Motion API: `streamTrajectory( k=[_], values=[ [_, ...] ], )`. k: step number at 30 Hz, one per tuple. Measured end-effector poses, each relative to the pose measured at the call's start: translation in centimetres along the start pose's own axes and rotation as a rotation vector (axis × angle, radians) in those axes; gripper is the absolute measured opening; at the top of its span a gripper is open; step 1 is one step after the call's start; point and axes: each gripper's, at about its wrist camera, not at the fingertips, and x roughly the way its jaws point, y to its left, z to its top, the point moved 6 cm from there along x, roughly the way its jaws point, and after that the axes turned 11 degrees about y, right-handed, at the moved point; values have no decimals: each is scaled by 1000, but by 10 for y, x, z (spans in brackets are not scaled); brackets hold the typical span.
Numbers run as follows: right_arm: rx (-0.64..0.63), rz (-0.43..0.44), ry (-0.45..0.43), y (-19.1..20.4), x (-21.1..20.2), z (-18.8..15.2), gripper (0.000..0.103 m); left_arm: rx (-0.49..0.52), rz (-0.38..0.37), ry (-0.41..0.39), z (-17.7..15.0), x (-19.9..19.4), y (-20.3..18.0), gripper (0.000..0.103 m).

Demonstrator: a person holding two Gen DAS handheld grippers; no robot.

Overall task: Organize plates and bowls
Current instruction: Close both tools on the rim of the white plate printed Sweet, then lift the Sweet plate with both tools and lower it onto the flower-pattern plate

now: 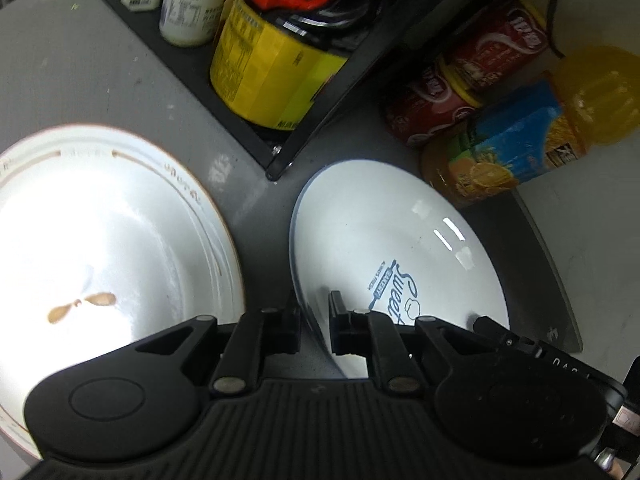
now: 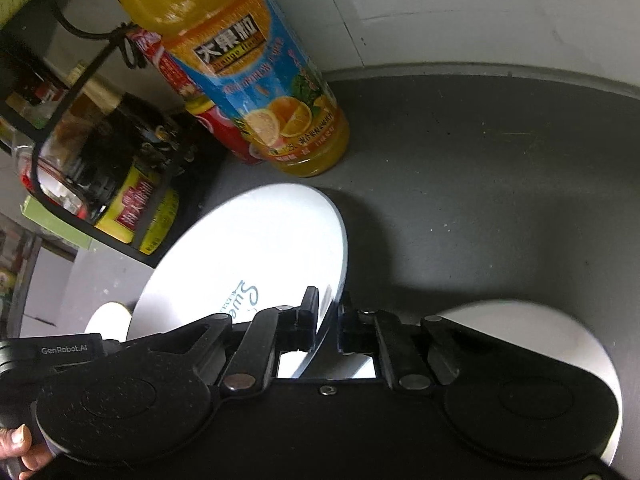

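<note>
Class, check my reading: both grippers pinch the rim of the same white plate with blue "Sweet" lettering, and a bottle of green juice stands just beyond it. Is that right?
One detail is wrong. The bottle holds orange juice, not green, as the right wrist view shows. The rest stands: the left gripper and the right gripper each have their fingers on either side of the rim of the white plate with blue "Sweet" lettering.

L wrist cam close above table, facing rack, R cam low, both share Sweet plate [image 1: 400, 248] [image 2: 248, 256]

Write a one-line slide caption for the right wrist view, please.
Right gripper clamps the rim of a tilted white "Sweet" plate near an orange juice bottle.
</note>
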Motion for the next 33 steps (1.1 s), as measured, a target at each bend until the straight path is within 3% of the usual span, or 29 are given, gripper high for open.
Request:
streamTrajectory(
  k=[15,33],
  values=[
    [51,-23,-101,28,-43,-30,10,130,-23,3,-5,-42,0,11],
    [42,-14,-169,84,-62,-61,12,191,-56,-19,-6,-94,40,11]
  ],
)
